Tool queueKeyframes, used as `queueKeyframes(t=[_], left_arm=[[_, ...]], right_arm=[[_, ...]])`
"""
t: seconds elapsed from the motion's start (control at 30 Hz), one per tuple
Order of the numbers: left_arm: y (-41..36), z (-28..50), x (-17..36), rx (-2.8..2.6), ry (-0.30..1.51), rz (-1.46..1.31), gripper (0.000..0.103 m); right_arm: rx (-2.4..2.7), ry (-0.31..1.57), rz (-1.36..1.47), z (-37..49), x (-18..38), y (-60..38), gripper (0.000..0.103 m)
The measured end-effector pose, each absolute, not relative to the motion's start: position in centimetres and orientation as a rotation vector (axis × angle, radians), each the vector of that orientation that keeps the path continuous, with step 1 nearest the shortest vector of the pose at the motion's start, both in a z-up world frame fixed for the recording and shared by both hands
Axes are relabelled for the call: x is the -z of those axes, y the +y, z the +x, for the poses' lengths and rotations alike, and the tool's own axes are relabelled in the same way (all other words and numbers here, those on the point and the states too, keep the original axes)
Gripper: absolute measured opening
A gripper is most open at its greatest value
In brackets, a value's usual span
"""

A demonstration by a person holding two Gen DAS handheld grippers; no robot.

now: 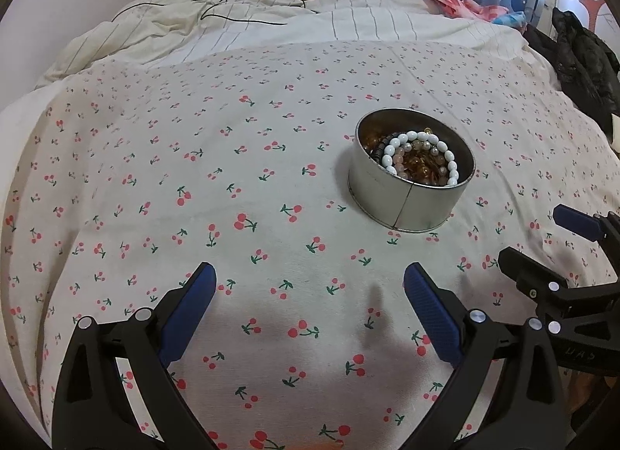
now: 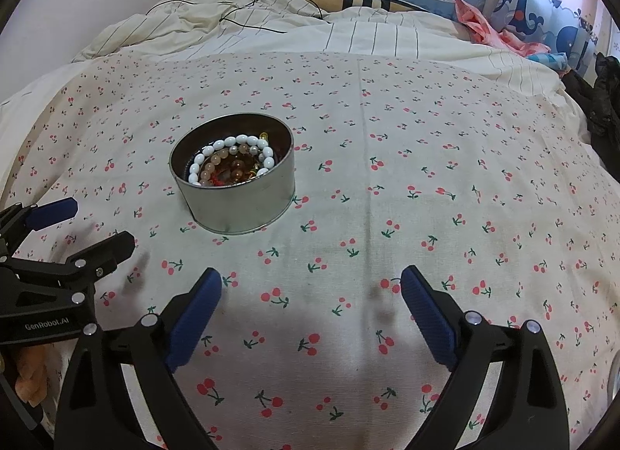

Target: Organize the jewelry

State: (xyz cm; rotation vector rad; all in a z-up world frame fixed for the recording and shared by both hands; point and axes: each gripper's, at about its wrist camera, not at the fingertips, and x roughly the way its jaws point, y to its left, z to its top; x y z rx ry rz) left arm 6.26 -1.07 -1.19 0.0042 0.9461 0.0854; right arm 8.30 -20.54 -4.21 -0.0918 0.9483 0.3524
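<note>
"genrobot.ai" marks the left gripper (image 2: pixel 93 225); round tin (image 2: pixel 232 182) holds beaded bracelets (image 2: pixel 232 159); both grippers spread, empty.

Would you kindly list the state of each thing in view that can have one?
round tin: upright, lidless, resting on the cherry-print cloth.
white bead bracelet: inside the tin, on top of the other beads.
amber beads: inside the tin, beneath the white bracelet.
left gripper: open, empty, short of the tin.
right gripper: open, empty, short of the tin.
</note>
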Motion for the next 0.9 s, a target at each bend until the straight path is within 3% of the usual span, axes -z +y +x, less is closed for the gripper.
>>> queueKeyframes(t=[0.9], left_arm=[[-1.48,6.25,1.22,-0.078,0.956,0.007,0.094]], right_arm=[[-0.352,0.95,-0.092,8.24,4.28,-20.43,0.091]])
